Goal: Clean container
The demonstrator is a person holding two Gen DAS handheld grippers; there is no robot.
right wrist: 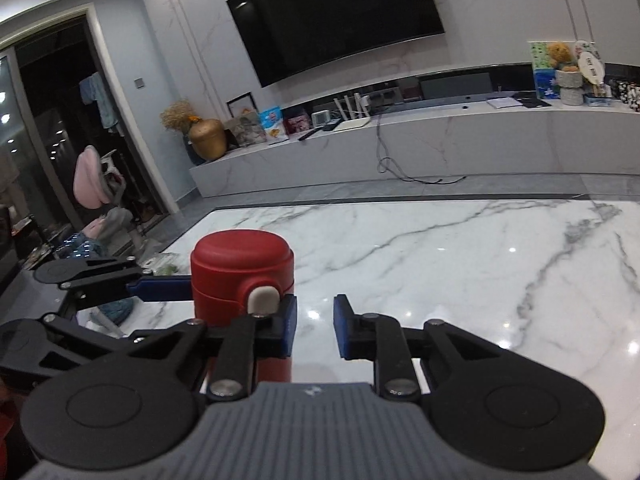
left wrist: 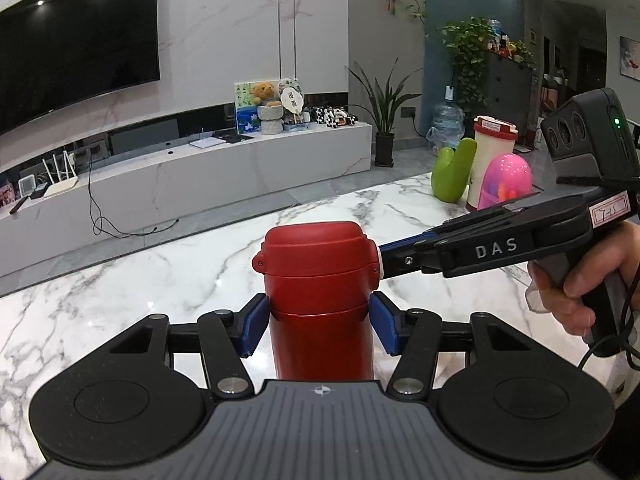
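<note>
left hand-held gripper clamped on red flask, right hand-held gripper empty, slightly parted, open marble tabletop ahead

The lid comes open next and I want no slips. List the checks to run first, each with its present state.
1. Left gripper clamped on red bottle below the lid: ok.
2. Bottle upright: ok.
3. Base resting on marble table: cannot tell, hidden.
4. Lid closed: ok.
5. Right gripper around white button: not ok; the button sits beside one finger, jaws empty.
</note>
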